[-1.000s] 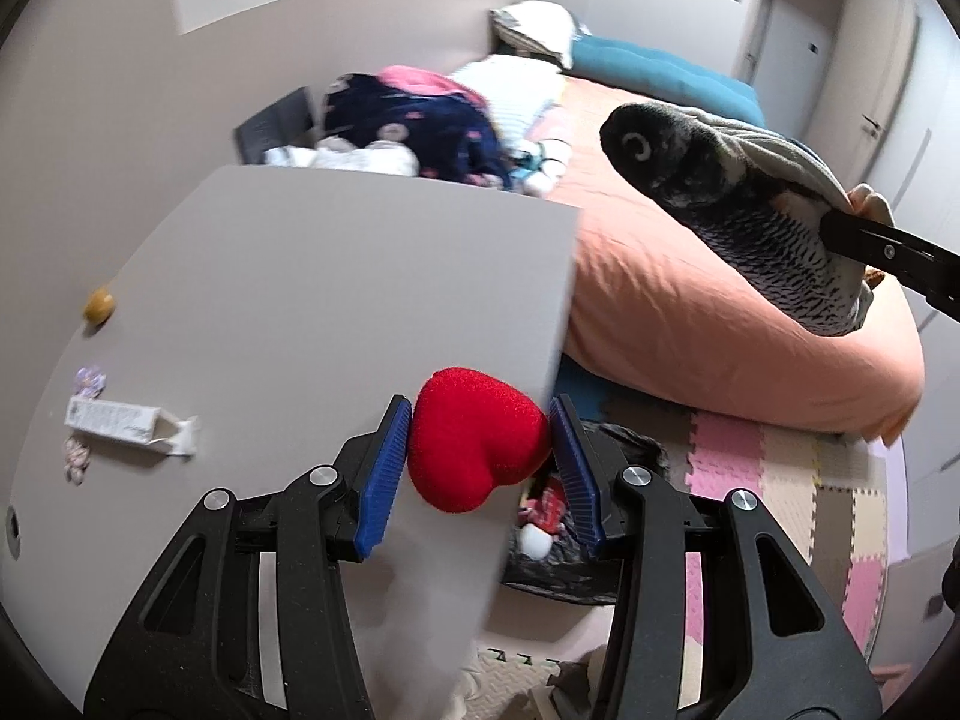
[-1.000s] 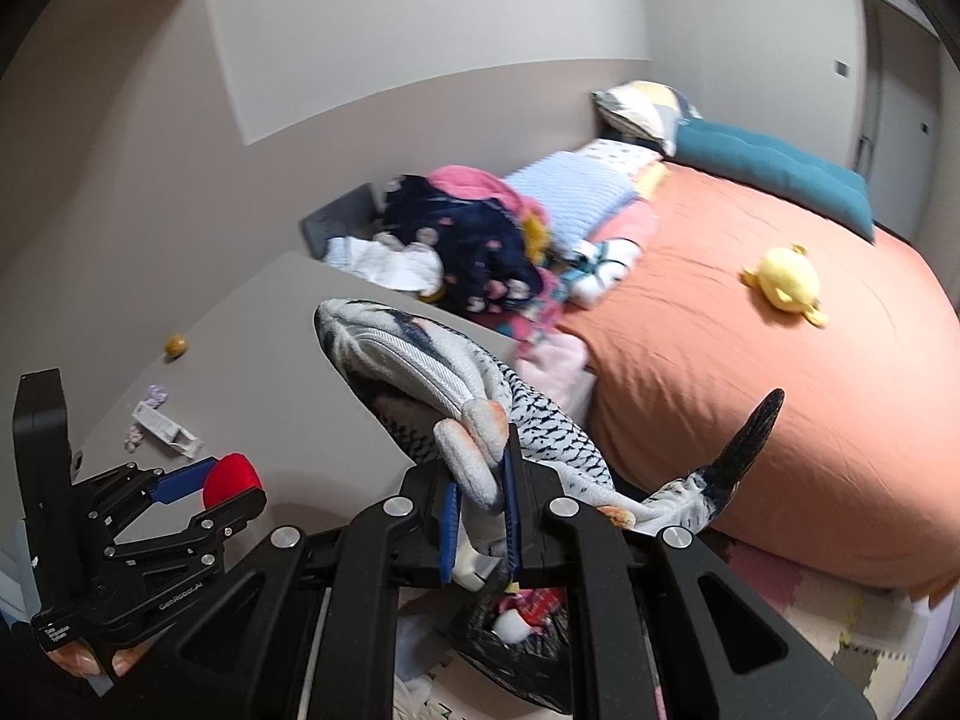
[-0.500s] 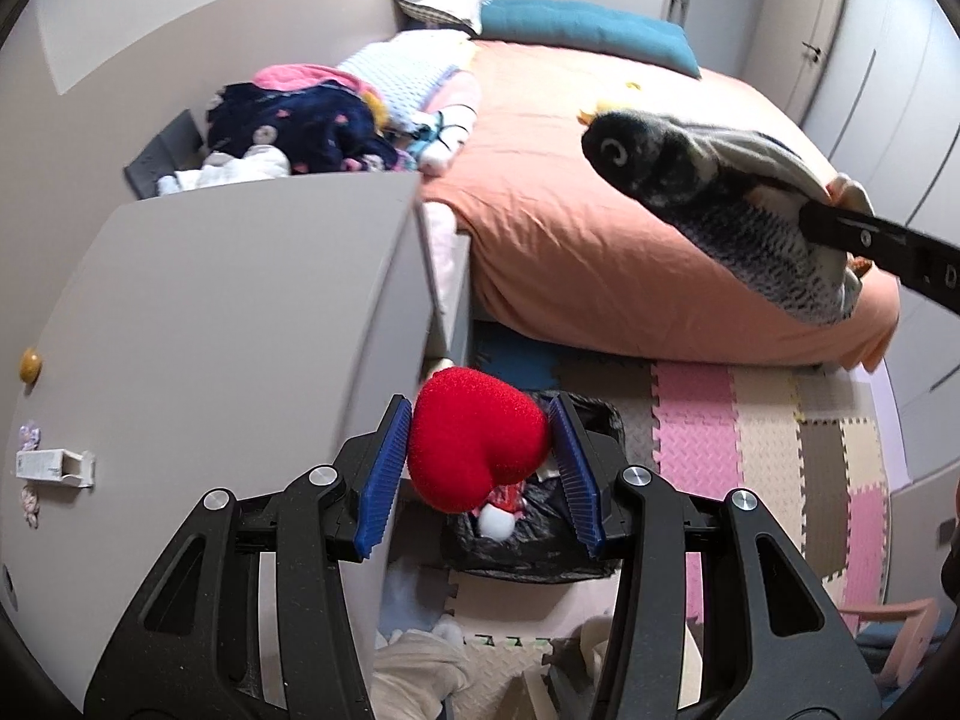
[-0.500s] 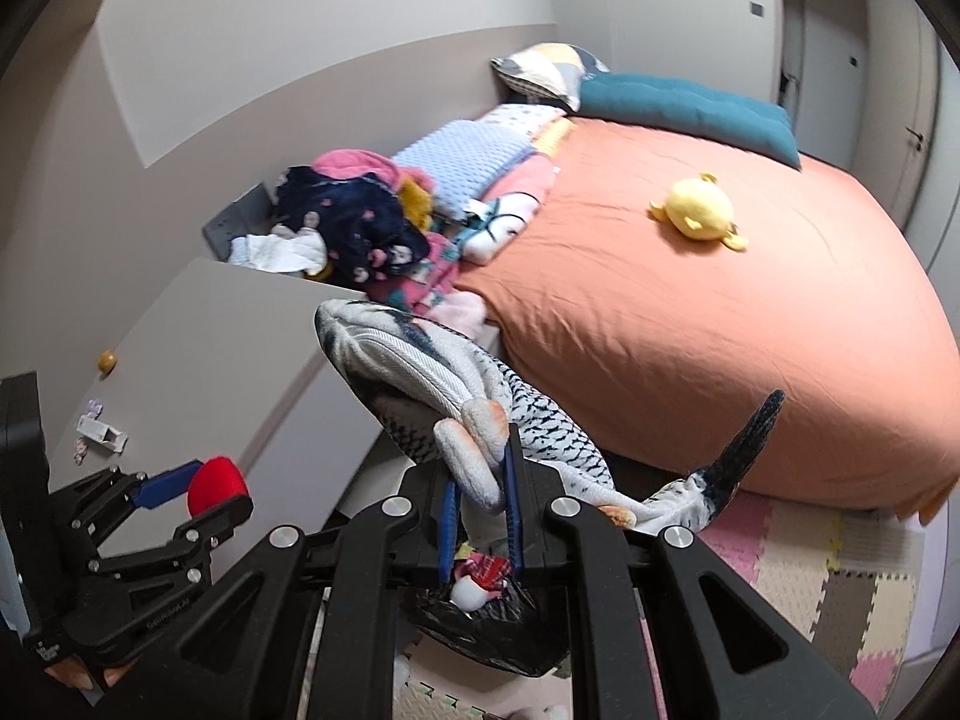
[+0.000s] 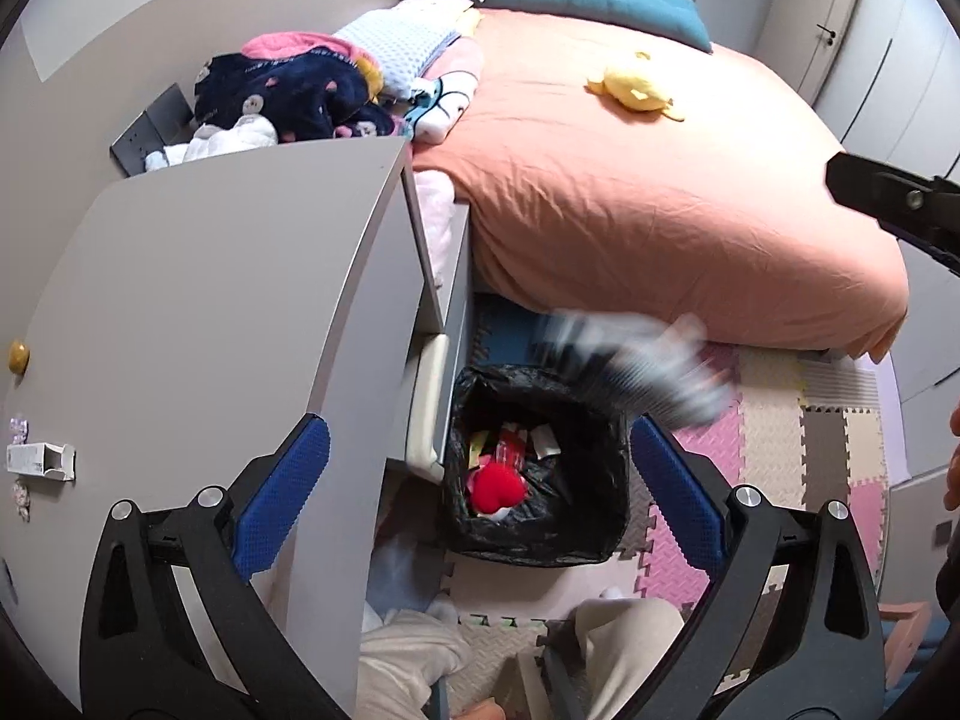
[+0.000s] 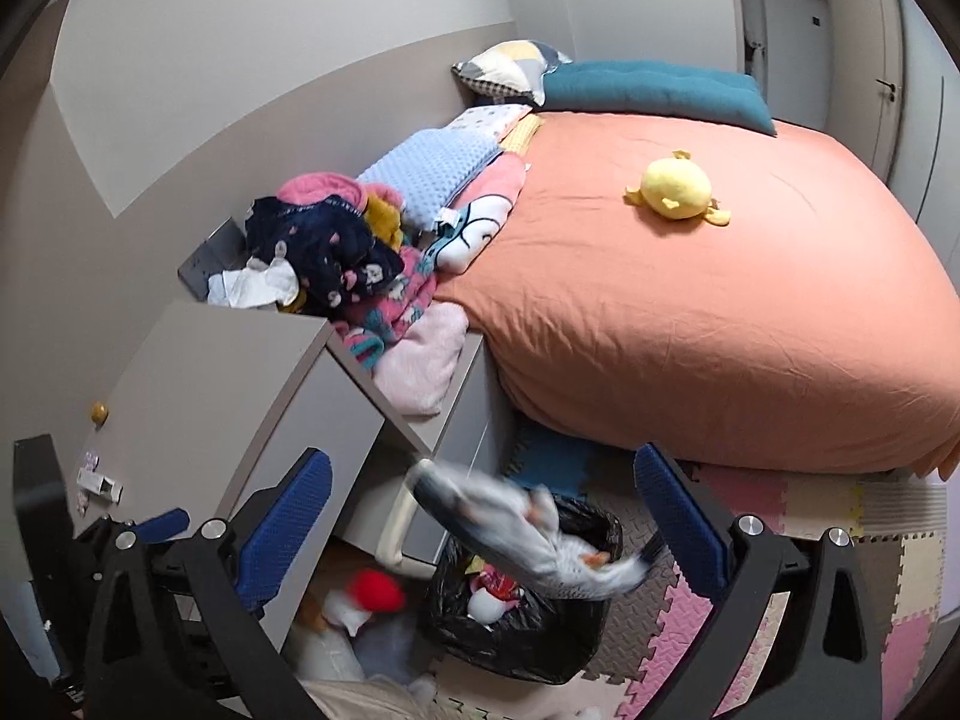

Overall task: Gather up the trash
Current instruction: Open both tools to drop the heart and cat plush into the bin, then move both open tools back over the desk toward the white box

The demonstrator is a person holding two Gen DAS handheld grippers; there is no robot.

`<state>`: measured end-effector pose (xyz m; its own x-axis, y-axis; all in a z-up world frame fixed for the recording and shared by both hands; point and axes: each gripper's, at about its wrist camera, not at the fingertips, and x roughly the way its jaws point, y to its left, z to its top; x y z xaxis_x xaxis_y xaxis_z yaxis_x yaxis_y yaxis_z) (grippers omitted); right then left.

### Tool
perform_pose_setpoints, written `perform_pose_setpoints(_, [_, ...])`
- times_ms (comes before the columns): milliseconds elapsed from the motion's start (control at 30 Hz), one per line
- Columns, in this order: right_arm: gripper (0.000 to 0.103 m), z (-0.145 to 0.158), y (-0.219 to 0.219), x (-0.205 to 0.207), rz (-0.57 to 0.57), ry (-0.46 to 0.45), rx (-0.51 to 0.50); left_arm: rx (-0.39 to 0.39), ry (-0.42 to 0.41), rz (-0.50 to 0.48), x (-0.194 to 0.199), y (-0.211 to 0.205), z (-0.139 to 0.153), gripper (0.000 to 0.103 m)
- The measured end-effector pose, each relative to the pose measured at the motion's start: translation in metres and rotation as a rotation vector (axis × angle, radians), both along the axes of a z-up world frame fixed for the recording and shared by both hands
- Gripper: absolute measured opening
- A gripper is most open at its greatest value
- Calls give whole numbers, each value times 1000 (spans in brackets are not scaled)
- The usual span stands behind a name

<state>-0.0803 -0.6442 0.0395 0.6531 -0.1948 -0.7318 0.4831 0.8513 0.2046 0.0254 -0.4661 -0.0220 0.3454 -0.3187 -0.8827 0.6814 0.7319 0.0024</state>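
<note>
A bin lined with a black bag (image 5: 606, 468) stands on the floor beside the grey desk; it also shows in the right wrist view (image 6: 570, 648). My left gripper (image 5: 474, 492) is open and empty above it. The red plush heart (image 5: 495, 489) is over the bin's contents in the left wrist view; in the right wrist view it (image 6: 377, 591) appears mid-air, left of the bin. My right gripper (image 6: 480, 528) is open and empty. The grey fish plush (image 6: 528, 546) is blurred in mid-air over the bin's rim, also in the left wrist view (image 5: 630, 366).
The grey desk (image 5: 210, 300) carries a small white box (image 5: 39, 461), a yellow ball (image 5: 18, 355) and tiny stickers. An orange bed (image 6: 690, 300) with a yellow plush (image 6: 675, 187), pillows and a clothes pile (image 6: 336, 252) lies behind. Foam mats (image 5: 810, 456) cover the floor.
Both grippers have opened. The red heart has left my left gripper and the fish plush has left my right gripper; both are falling at the black bin. Both views tilted downward.
</note>
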Motion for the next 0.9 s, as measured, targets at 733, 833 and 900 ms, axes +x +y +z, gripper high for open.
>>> perform_pose_setpoints(733, [100, 9, 32, 17, 22, 14, -34, -59, 11, 25, 9, 37, 11, 97])
perform_pose_setpoints(833, [100, 11, 42, 22, 44, 13, -38, -69, 20, 38, 12, 47, 12, 97])
perform_pose_setpoints(900, [100, 12, 49, 27, 55, 11, -41, -72, 22, 49, 14, 54, 13, 97])
